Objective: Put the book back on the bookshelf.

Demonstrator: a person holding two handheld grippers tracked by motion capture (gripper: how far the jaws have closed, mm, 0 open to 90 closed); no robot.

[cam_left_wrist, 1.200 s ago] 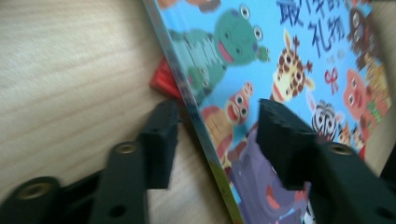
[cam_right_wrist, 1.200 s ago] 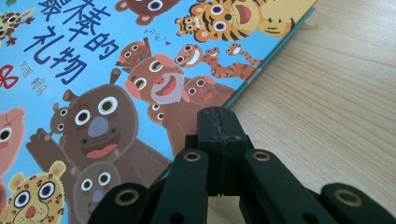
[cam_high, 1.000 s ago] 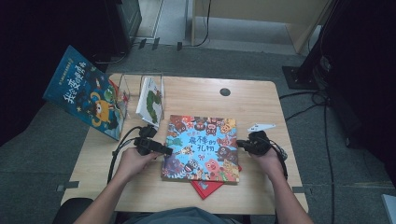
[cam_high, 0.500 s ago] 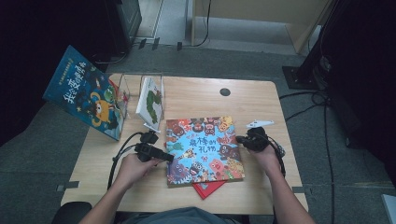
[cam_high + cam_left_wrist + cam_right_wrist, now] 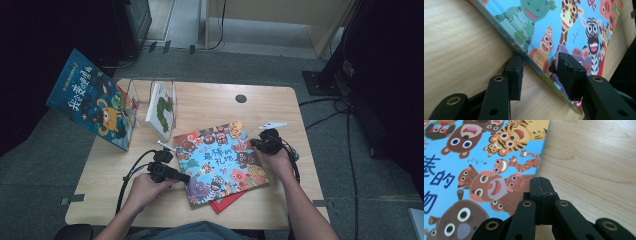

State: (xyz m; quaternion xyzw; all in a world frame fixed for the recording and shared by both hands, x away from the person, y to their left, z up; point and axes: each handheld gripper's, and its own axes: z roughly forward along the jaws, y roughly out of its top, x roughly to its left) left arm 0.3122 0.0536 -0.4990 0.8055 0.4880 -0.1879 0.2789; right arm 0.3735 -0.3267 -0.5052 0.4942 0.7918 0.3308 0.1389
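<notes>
Near the front edge of the table [image 5: 210,107], toward its middle, a picture book [image 5: 220,160] lies skewed, its light blue cover crowded with cartoon animals and dark blue lettering, over a red book [image 5: 226,202] peeking out beneath. From above, the left gripper [image 5: 184,177] meets the book's left edge and the right gripper [image 5: 255,143] its right edge. Seen from the left gripper [image 5: 541,72], the jaws stand half apart astride the book's [image 5: 564,30] raised edge, one below, one on the cover; whether they press is unclear. Seen from the right gripper [image 5: 541,185], the jaws are closed together with nothing between, tips at the cover's [image 5: 474,165] edge. At the back left corner a rack [image 5: 150,97] holds a white book [image 5: 161,110], with a blue book [image 5: 92,105] leaning beside.
</notes>
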